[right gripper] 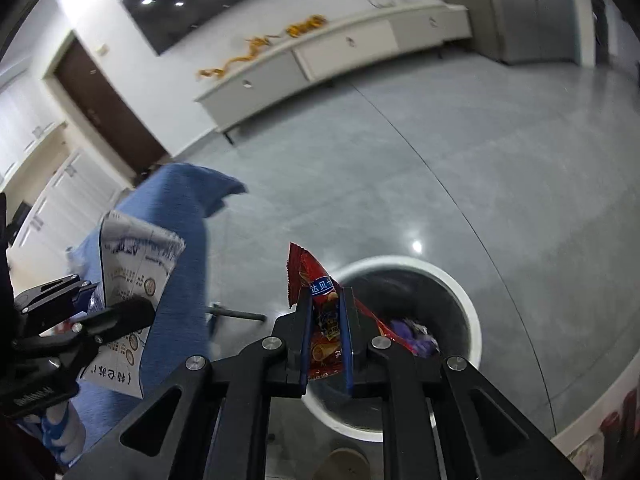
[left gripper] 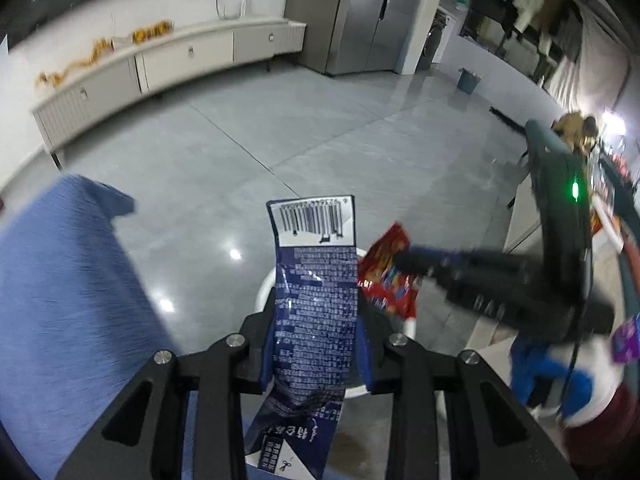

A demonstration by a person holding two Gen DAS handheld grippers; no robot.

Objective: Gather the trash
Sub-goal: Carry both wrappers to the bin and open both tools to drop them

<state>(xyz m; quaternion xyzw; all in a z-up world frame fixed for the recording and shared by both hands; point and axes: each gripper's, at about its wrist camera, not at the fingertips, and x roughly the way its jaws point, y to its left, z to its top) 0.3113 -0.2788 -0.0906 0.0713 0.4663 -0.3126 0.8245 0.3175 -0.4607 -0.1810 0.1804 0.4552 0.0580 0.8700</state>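
Left gripper [left gripper: 316,344] clamps a blue wrapper [left gripper: 316,312], right gripper [right gripper: 326,336] a red wrapper [right gripper: 320,320] — light, limp, crinkly, slippery — best pinched mid-body over the bin [right gripper: 468,300].

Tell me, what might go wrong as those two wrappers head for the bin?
The right gripper holds the red snack wrapper at the white bin's near rim, so it might drop outside. The left gripper's long blue wrapper could catch the rim. Both grippers crowd one opening and may collide.
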